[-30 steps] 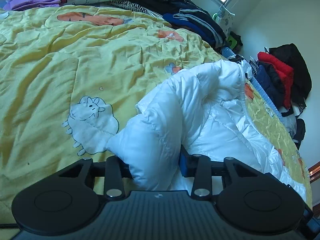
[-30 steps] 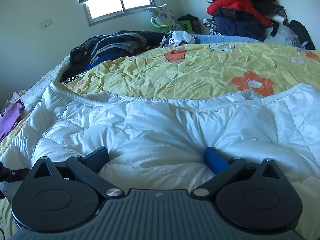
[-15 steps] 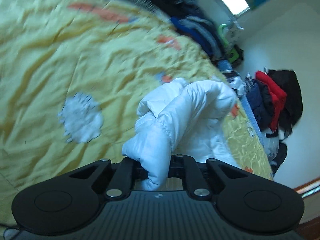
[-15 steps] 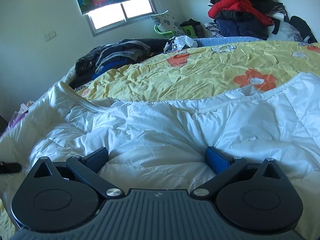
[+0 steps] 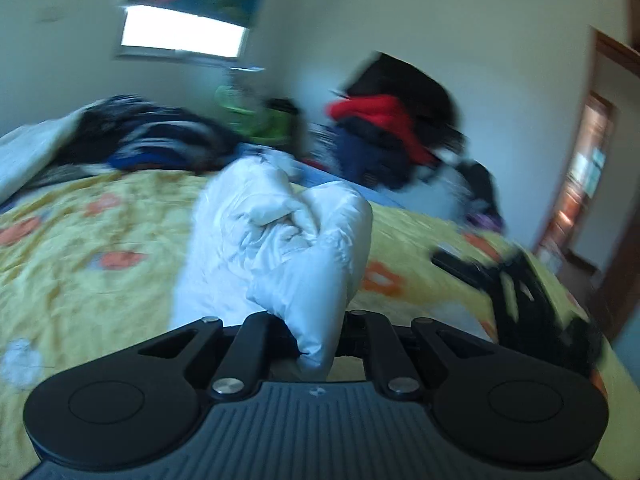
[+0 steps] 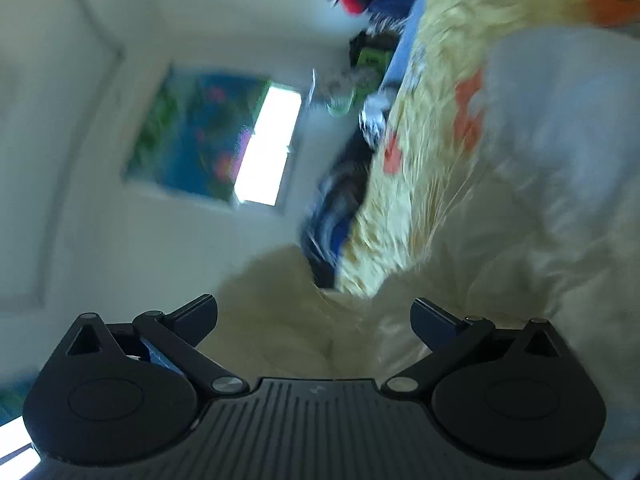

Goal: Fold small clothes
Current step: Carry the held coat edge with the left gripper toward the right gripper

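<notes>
- Lifted since a second ago, the white puffy jacket [image 5: 288, 240] now hangs bunched above the yellow quilt [image 5: 92, 236], where before its sleeve lay low on the bed beside the sheep print.
- Both wrist views have swung: the left one now faces the window [image 5: 182, 32] and the far wall instead of looking down on the quilt, and the right one has rolled so the window [image 6: 268, 144] stands on its side.
- Left gripper [image 5: 316, 328]: its jaws have pinched together on a fold of the jacket's sleeve, with white fabric squeezed between them and hanging just below; a second ago they stood wider around the same sleeve.
- Right gripper [image 6: 316, 316]: its jaws stand wide apart, as they did a second ago, with the jacket [image 6: 540, 200] bulging between them; I cannot tell whether the pads touch the fabric.
- In the right wrist view the jacket fills the right side, lying against the quilt [image 6: 420, 152].
- In the left wrist view the right gripper [image 5: 520, 292] shows as a dark blurred shape at the right, over the quilt.
- Beyond the bed, a heap of dark clothes [image 5: 152, 136] lies on the far left edge, and a pile with a red garment [image 5: 380, 116] stands against the wall.
- A doorway [image 5: 592, 184] shows at the far right.
- Both pictures are heavily motion-blurred.
</notes>
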`<action>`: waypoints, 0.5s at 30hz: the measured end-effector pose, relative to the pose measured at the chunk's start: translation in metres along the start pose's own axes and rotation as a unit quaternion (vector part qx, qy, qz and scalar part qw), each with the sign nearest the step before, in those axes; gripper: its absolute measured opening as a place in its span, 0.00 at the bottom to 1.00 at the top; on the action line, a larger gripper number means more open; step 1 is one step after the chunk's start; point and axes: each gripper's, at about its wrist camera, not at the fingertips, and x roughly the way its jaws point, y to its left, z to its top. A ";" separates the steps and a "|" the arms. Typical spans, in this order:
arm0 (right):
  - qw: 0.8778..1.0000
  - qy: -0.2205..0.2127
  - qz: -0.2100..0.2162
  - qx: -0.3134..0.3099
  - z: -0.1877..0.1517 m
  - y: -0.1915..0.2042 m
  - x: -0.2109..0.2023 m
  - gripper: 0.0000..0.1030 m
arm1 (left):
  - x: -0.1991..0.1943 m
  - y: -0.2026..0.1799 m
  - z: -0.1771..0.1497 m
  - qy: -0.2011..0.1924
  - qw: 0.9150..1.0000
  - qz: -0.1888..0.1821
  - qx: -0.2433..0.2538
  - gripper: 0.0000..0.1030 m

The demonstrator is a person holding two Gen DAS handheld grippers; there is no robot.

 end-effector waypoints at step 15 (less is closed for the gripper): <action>0.987 0.077 0.049 0.136 0.033 -0.025 -0.001 0.99 | 0.005 -0.083 -0.054 0.034 0.981 -0.093 0.164 0.08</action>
